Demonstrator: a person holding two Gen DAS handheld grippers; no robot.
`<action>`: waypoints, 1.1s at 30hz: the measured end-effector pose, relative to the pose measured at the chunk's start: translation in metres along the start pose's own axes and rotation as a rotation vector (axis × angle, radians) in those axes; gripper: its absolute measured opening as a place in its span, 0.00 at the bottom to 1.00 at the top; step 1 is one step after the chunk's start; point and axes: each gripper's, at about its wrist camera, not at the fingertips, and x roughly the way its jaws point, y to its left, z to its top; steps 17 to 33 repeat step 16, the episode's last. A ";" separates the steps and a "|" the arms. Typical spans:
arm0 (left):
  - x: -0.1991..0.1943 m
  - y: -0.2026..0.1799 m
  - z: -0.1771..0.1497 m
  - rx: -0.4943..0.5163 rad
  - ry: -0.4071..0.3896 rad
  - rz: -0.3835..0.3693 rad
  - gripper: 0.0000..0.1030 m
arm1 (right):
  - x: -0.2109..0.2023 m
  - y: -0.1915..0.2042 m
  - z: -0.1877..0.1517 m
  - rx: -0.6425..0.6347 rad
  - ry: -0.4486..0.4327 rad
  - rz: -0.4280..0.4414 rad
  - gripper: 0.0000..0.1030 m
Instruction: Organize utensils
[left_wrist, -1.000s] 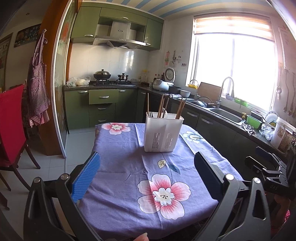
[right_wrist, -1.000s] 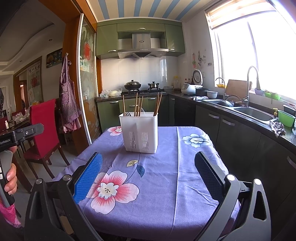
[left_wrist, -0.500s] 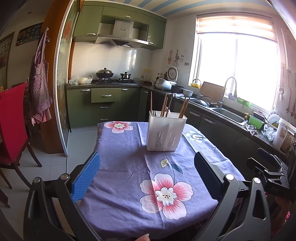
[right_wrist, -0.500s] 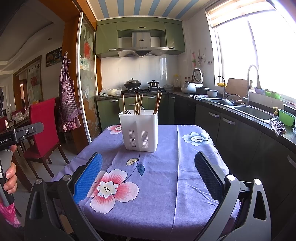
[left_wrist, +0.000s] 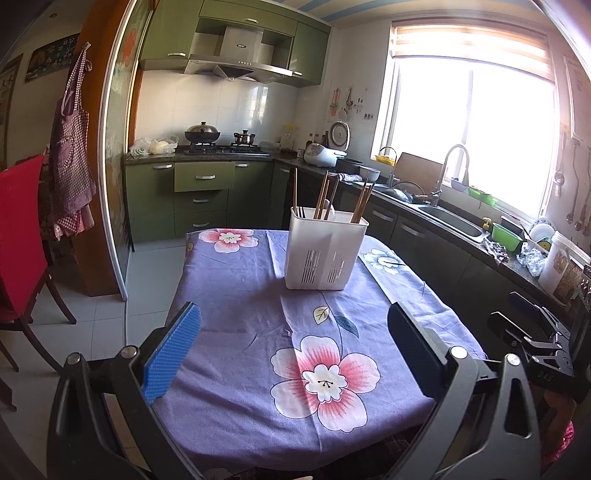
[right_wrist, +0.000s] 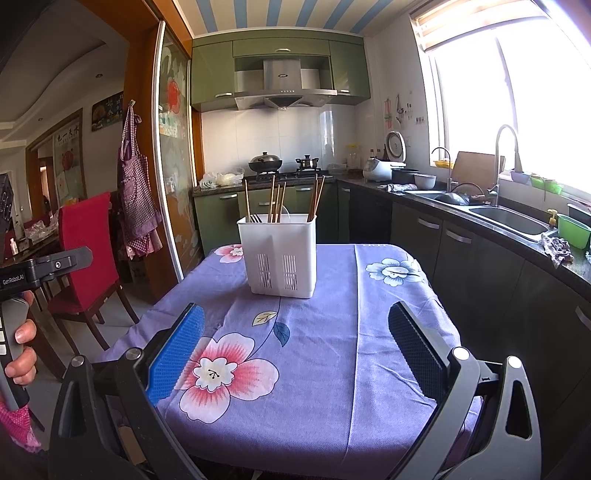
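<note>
I see the desk (left_wrist: 236, 295) ahead of me, draped in a purple flowered cloth (right_wrist: 332, 350) that hangs over its near and side edges. To its left the tiled floor (left_wrist: 147, 277) lies bare up to a red chair (left_wrist: 18, 240); to its right a narrow aisle runs along the dark kitchen counter (right_wrist: 480, 221) with its sink (right_wrist: 506, 218).

The white utensil holder (left_wrist: 325, 254) stands upright on the far half of the desk, set a little toward the far right corner in the left wrist view. Brown chopsticks (left_wrist: 360, 203) lean out of its top, spread among its compartments; I cannot tell what else is in it.

My left gripper (left_wrist: 295, 350) hovers over the near edge with its fingers (left_wrist: 171, 354) spread wide and holding nothing; the holder sits well beyond them, between their lines. My right gripper (right_wrist: 295, 350) is likewise wide apart and empty, its fingers (right_wrist: 177, 354) over the near edge, the holder (right_wrist: 279, 254) well ahead and slightly left of centre. Bare cloth fills the space between fingers and holder.
</note>
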 end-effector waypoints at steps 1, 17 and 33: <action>0.001 0.001 0.000 -0.004 -0.002 -0.001 0.93 | 0.000 0.000 0.000 0.001 0.000 0.001 0.95; 0.013 0.006 -0.002 -0.003 0.026 0.072 0.93 | 0.003 -0.002 0.001 0.014 0.016 0.003 0.96; 0.013 0.006 -0.002 -0.003 0.026 0.072 0.93 | 0.003 -0.002 0.001 0.014 0.016 0.003 0.96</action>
